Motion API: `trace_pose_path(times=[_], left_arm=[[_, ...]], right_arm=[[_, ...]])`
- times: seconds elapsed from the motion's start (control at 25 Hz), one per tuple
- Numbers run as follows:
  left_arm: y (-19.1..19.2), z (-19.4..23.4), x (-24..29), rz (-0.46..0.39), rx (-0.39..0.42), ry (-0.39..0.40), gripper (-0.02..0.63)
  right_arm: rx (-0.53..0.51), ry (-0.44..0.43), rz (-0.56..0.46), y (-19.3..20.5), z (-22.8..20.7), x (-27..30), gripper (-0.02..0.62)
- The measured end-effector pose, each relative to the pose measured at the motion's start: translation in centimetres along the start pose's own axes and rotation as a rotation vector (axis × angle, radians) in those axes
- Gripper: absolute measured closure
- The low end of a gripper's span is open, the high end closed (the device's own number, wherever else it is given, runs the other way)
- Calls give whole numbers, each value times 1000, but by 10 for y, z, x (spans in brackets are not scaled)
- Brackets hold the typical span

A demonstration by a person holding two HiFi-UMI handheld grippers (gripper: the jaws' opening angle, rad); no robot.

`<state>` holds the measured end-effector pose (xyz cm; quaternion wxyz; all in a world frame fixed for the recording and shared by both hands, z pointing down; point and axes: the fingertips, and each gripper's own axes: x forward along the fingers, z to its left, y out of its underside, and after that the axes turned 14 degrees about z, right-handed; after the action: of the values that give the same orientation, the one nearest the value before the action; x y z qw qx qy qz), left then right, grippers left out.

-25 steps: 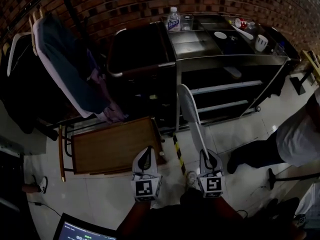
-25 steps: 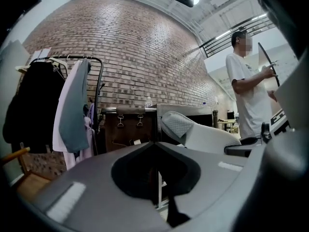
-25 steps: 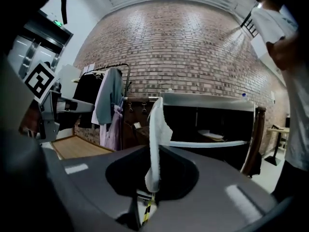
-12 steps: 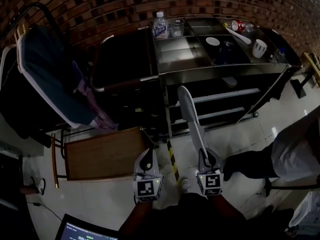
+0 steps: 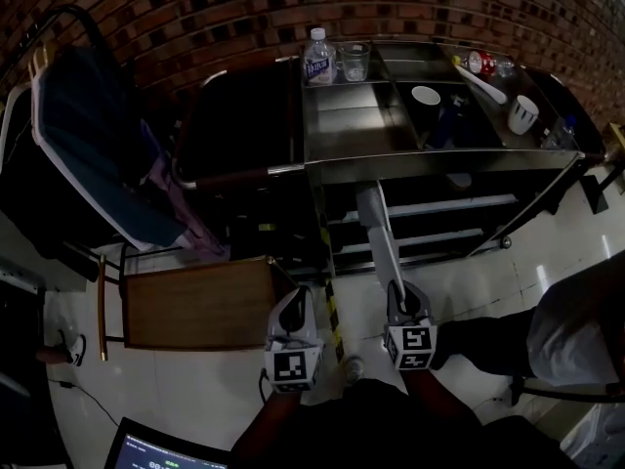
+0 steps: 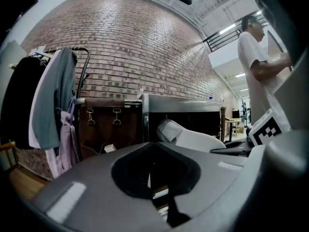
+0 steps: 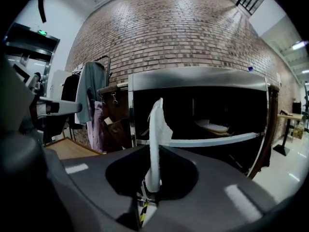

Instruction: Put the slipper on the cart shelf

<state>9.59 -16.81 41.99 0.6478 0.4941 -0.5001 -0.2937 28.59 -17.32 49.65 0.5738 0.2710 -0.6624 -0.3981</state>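
Step in hand, as I judge it: transport, with the slipper gripped but not yet on the cart. Far left, a clothes rack [image 5: 83, 135] hangs with garments, and a low wooden table [image 5: 195, 306] sits on the floor near it; neither concerns the task. The left gripper [image 5: 292, 299] has its jaws pressed together with nothing between them and touches nothing. Just to its right, the right gripper [image 5: 397, 291] is pinched on the near end of the white slipper [image 5: 377, 228], jaws almost closed on the thin sole. The slipper stands edge-on and stretches away from the jaws, with its far end over the front of the steel cart [image 5: 352, 125], beside the left upright. The cart shelf [image 5: 459, 206] lies to the right of that end, and a pale object [image 5: 457, 179], possibly a second slipper, lies in the opening above it. Next move: I would carry the slipper right and forward, lay it flat, enter the shelf opening clear of the upright, then release.
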Motion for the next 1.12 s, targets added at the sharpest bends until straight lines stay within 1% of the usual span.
trace_pose_path(times=[0.24,0.36,0.6,0.72,0.88,1.12], left_arm=[[0,4,15,20,10,-28,592],[-8,4,21,15,8,-36,592],[-12,8,27,24,-6,-62,592],[-11,13,26,29,-6,-79,592],[-1,23,23,48,-2,-101,592],[20,39,19,97,-50,-142,592]], right_arm=[[134,-76,31,-22,-7,41,561],[179,-112,27,-39,-7,62,561],[280,-184,38,-70,-11,100,560],[321,-208,47,-79,-10,119,560],[349,-215,60,-85,-14,145,560],[379,-191,67,-91,-20,175,560]])
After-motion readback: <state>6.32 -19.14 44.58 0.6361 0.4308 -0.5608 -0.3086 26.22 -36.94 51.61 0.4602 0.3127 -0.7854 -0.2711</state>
